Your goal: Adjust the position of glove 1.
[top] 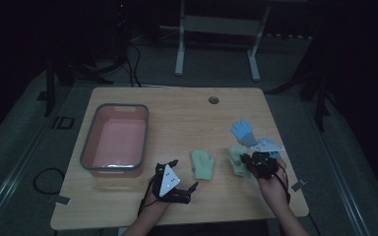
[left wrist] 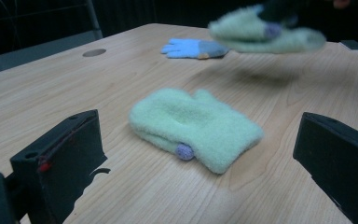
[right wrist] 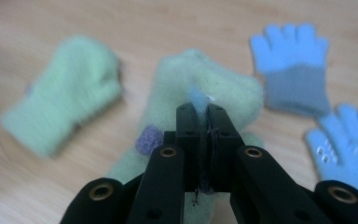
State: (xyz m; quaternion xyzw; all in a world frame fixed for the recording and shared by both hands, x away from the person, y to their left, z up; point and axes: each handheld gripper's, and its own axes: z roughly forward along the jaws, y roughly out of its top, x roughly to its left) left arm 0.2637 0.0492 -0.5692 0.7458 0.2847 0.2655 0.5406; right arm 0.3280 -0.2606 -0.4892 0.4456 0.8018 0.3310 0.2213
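Mitten (top: 237, 161) sits at the table's (top: 187, 123) right side in the high view, pinched by the right gripper (top: 248, 160). Left gripper view has its jaws wide, aimed at the other mitten (left wrist: 193, 127) lying flat. Right gripper view: jaws clamped on fuzzy fabric (right wrist: 200, 93), so it's soft, light and floppy; pinching mid-body looks fine.

table (top: 177, 110): pale wood grain, smooth matt | green mittens (left wrist: 193, 126): fuzzy fleece cloth | blue gloves (right wrist: 291, 60): fine knit | bin (top: 89, 142): smooth plastic | right gripper (right wrist: 199, 109): matt black plastic
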